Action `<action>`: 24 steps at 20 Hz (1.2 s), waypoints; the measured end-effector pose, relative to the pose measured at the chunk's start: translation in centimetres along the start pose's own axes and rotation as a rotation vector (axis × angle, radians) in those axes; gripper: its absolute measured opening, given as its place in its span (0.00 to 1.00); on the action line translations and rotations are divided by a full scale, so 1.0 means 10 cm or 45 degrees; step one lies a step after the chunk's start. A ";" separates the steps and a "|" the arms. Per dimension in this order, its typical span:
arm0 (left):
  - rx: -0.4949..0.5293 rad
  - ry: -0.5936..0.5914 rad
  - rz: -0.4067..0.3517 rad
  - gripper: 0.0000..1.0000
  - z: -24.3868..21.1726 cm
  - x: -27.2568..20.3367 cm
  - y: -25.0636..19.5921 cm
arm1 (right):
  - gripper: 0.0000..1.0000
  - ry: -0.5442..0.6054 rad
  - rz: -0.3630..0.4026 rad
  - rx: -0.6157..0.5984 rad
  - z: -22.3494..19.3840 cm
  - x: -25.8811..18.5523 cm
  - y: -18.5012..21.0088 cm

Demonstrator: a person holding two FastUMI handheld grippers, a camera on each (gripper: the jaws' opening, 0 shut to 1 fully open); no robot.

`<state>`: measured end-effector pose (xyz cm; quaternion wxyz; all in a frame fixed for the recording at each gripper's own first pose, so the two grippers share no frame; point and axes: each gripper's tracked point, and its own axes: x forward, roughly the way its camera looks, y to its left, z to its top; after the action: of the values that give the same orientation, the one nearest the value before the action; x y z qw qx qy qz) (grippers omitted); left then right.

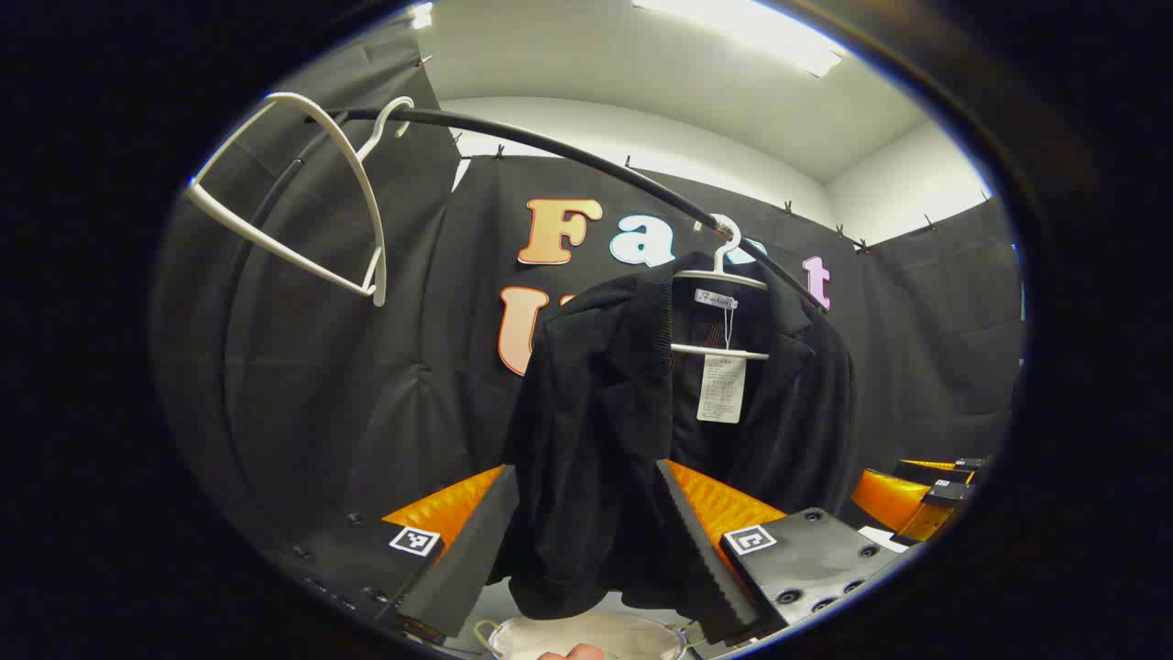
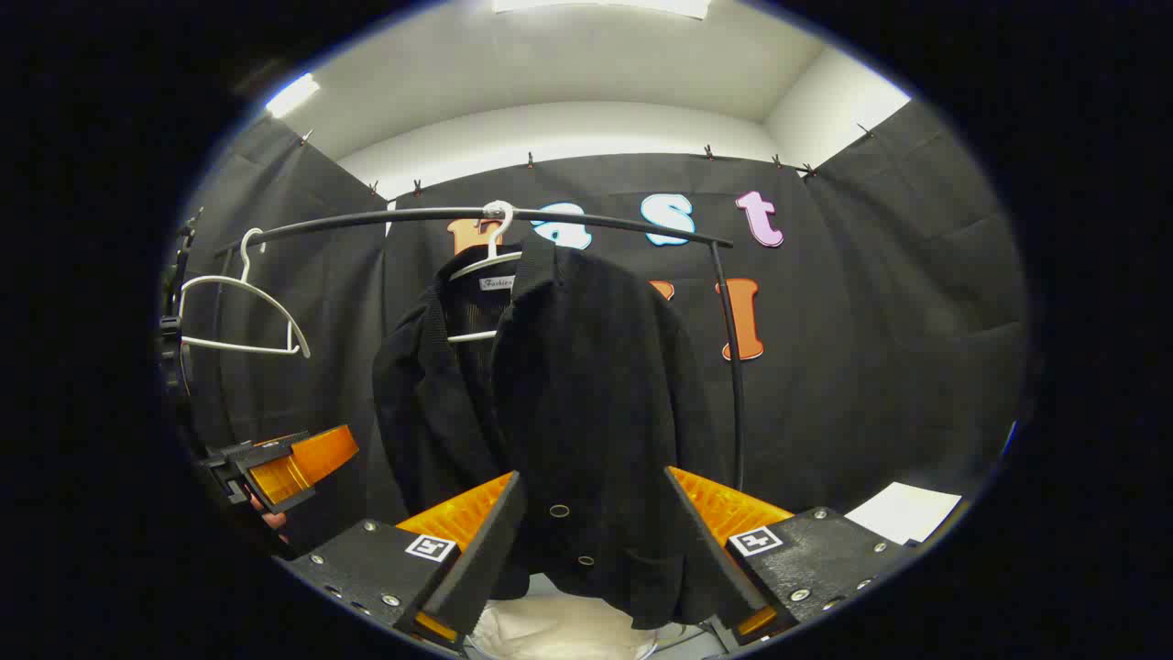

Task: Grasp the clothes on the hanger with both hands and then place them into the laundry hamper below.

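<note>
- On the black rail [image 2: 596,220] hangs the dark jacket [image 2: 568,403], draped over a white hanger [image 2: 490,261]; it is not yet lifted off.
- Below it, a pale hamper [image 1: 586,637] shows at the bottom of both views, right under the jacket's hem, with some light cloth seemingly inside.
- Left claw [image 1: 586,541]: fingers spread wide, the jacket's lower half framed between them; whether either pad touches the cloth I cannot tell, and nothing is gripped.
- Right claw [image 2: 596,541]: likewise wide open around the jacket's buttoned front, holding nothing.
- Progress, as I judge it: both claws are lined up for the grasp. Closing on the cloth, freeing it from the hanger and lowering it into the hamper are all left.
- An empty white hanger [image 1: 302,202] hangs further along the rail, well apart from the jacket.
- Black cloth walls the booth, under a white ceiling with strip lights [image 1: 742,32]; a white sheet [image 2: 903,513] lies low at the right gripper view's right edge.
</note>
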<state>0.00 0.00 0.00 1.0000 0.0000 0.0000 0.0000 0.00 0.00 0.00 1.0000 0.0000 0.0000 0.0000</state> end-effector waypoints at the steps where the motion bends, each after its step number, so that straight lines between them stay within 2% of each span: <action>1: 0.013 0.005 0.008 1.00 -0.01 0.00 0.03 | 0.97 0.005 0.005 -0.013 -0.02 -0.01 0.02; 2: 0.021 0.008 0.013 0.97 0.00 -0.01 0.05 | 0.93 0.009 0.009 -0.030 -0.04 -0.03 0.04; 3: 0.025 0.006 0.018 1.00 0.01 0.00 0.07 | 0.95 0.006 0.013 -0.044 -0.03 -0.04 0.05; 4: 0.027 0.009 0.017 0.97 0.01 0.00 0.08 | 0.97 0.007 0.019 -0.047 -0.02 -0.04 0.07; 5: 0.031 0.011 0.013 1.00 0.02 0.00 0.08 | 0.97 0.009 0.023 -0.046 -0.01 -0.04 0.09; 6: 0.036 0.011 0.014 1.00 0.03 0.00 0.09 | 0.93 0.011 0.025 -0.040 0.00 -0.05 0.10; 8: 0.039 0.009 0.006 0.97 0.05 0.00 0.08 | 0.93 0.006 0.021 -0.032 0.02 -0.07 0.13; 9: 0.038 0.001 0.003 0.97 0.08 -0.02 0.07 | 0.97 0.005 0.017 -0.032 0.03 -0.10 0.14; 12: 0.063 -0.021 0.013 0.97 0.07 -0.08 0.08 | 0.98 0.019 0.020 -0.038 -0.02 -0.17 0.19; 13: 0.076 -0.030 0.016 0.93 0.07 -0.11 0.08 | 0.98 0.027 0.022 -0.041 -0.04 -0.20 0.20; 15: 0.090 -0.047 0.015 0.97 0.07 -0.19 0.08 | 0.98 0.035 0.025 -0.044 -0.05 -0.26 0.22; 20: 0.063 -0.065 0.021 0.96 0.07 -0.34 0.08 | 0.97 0.024 0.018 -0.048 -0.06 -0.34 0.23; 21: 0.062 -0.064 0.029 1.00 0.07 -0.36 0.10 | 0.98 0.023 0.014 -0.050 -0.07 -0.35 0.24; 22: 0.062 -0.067 0.037 0.96 0.07 -0.37 0.12 | 0.97 0.019 0.009 -0.048 -0.07 -0.34 0.24; 24: 0.059 -0.078 0.047 0.96 0.10 -0.38 0.14 | 0.97 -0.005 0.007 -0.044 -0.06 -0.32 0.26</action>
<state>-3.78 1.37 0.96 0.9991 0.0233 -0.0305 0.0186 -3.17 2.56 -0.56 0.9998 -0.0175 -0.0018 0.0027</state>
